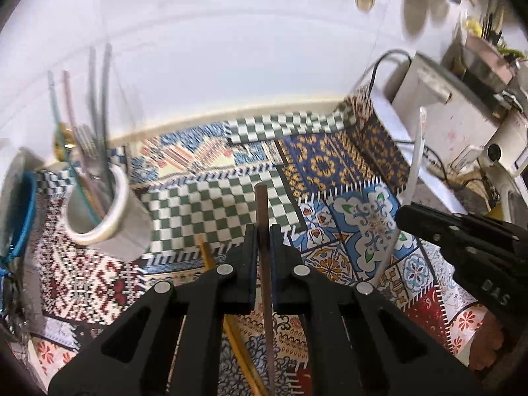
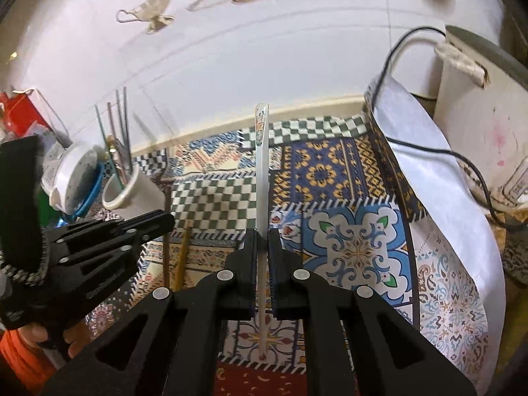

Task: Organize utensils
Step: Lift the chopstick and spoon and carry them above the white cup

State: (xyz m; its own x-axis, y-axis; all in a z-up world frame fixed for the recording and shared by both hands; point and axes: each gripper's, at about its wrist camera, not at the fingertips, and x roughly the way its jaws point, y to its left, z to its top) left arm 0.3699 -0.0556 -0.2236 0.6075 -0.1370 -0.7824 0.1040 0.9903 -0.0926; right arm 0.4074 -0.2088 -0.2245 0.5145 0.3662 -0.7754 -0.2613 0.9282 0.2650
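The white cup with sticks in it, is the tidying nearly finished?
Partly. The white cup already holds several utensils. The left gripper is shut on a brown stick, and the right gripper on a white utensil. A yellow stick still lies on the patterned cloth.

Utensils in cup blurred — types unclear.
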